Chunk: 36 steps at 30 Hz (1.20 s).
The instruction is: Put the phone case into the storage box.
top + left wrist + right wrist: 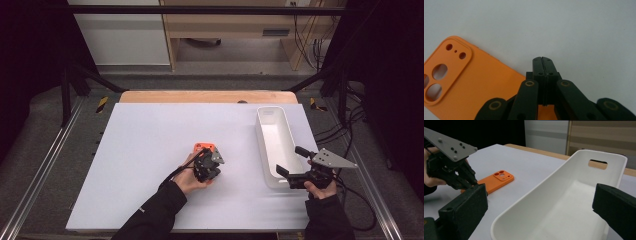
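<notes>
While an orange phone case [471, 85] lies flat, camera cut-outs up, near the middle of the white desk [150, 145], the left gripper [543, 60] hangs right over its near end, jaws pressed together with nothing between them. Well to the right, the right gripper [291, 162] has its jaws wide apart around the near end of a white bin [574, 202].

Left gripper [543, 58]: black linkage arms with brass-coloured pivot pins, small screws in the jaw blocks, black cable. Right gripper [291, 166]: broad black block jaws, grey three-cornered plate [334, 158] with dark screw holes, black cable. Person: black long sleeves [155, 212] on both forearms.
</notes>
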{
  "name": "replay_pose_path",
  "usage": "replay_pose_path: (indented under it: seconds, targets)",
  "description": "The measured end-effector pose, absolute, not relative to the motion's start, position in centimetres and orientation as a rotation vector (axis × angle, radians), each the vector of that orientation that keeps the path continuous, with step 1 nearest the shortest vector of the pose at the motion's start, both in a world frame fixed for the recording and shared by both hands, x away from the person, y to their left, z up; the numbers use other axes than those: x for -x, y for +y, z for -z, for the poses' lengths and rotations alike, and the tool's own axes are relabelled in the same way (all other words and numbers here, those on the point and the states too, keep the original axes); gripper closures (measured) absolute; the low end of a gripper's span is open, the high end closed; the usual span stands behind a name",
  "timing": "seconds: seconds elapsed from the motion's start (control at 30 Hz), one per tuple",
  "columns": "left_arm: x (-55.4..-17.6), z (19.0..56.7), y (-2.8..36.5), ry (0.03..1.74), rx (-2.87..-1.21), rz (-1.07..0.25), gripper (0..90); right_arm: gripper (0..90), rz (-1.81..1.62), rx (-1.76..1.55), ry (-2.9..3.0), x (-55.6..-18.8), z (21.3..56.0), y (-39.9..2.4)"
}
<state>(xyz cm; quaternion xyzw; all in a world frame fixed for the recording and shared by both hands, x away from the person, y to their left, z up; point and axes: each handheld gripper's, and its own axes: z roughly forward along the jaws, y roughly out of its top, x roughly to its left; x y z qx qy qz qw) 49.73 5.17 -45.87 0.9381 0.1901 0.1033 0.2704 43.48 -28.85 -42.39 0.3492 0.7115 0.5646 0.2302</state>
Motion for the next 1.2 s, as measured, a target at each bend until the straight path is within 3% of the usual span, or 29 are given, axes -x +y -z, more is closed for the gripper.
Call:
replay_pose_path:
  seconds: [1.2]
  targets:
    - [-48.9, 45.7, 10.8, 0.574, -2.537, -0.302, 90.0, 0.4, -1.548, -0.960, 1.965, -43.5, 42.5, -28.7]
